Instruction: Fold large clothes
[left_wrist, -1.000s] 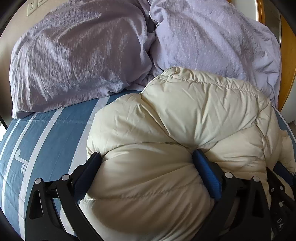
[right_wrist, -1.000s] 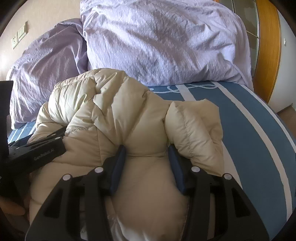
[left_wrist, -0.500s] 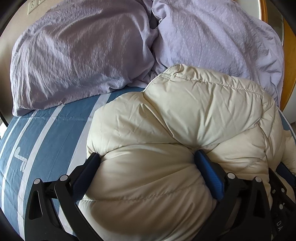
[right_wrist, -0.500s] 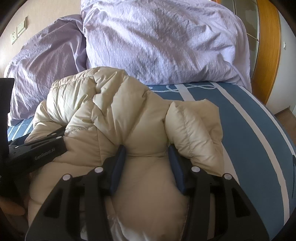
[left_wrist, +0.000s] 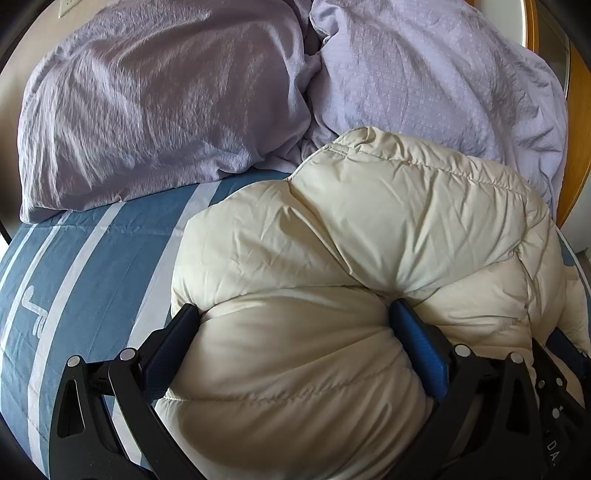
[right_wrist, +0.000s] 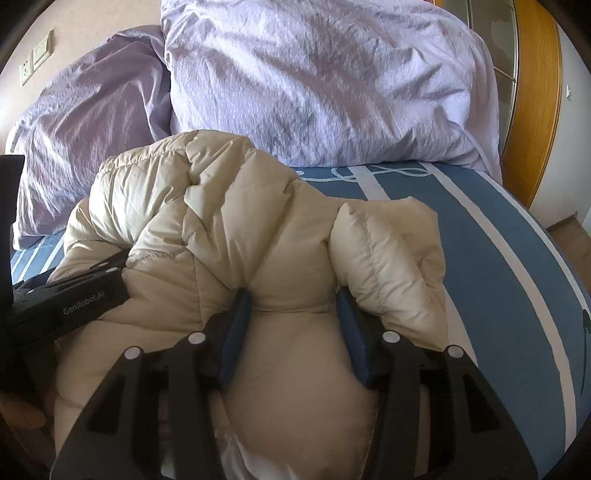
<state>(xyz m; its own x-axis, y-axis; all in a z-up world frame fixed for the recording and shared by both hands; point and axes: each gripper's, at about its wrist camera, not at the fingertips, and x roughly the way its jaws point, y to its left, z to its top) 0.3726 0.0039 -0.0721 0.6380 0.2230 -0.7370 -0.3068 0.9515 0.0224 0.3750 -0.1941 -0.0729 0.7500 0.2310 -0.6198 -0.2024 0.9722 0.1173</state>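
The left gripper (left_wrist: 291, 325) stood spread wide, yet its two blue pads dug into a fat bulge of the cream puffer jacket (left_wrist: 369, 229), so it was pinching a thick fold of the padding. The right gripper (right_wrist: 291, 314) stood narrower, its pads likewise sunk into a bunch of the same jacket (right_wrist: 207, 229), with the fabric swelling out on both sides of the jaws. In the right wrist view the left gripper's black body (right_wrist: 70, 306) lay against the jacket's left flank, so the two grips sat close together on one edge of the garment.

The jacket lay bunched on the blue striped bedspread (left_wrist: 85, 280), its far end touching the two lilac pillows (left_wrist: 166, 110) at the head of the bed. A stitched hem or collar edge (left_wrist: 343, 147) faced the pillows; which of the two it was could not be told. The long axis seemed to run from the grippers toward the pillows, though the bunching made that uncertain.

Judged from this, the step in hand was a fold carried with both grips, the held edge gathered and ready to be laid over. The next move called for both hands travelling together, keeping the puffy edge level, then pressing it flat, since trapped air would likely spring the fold back open.
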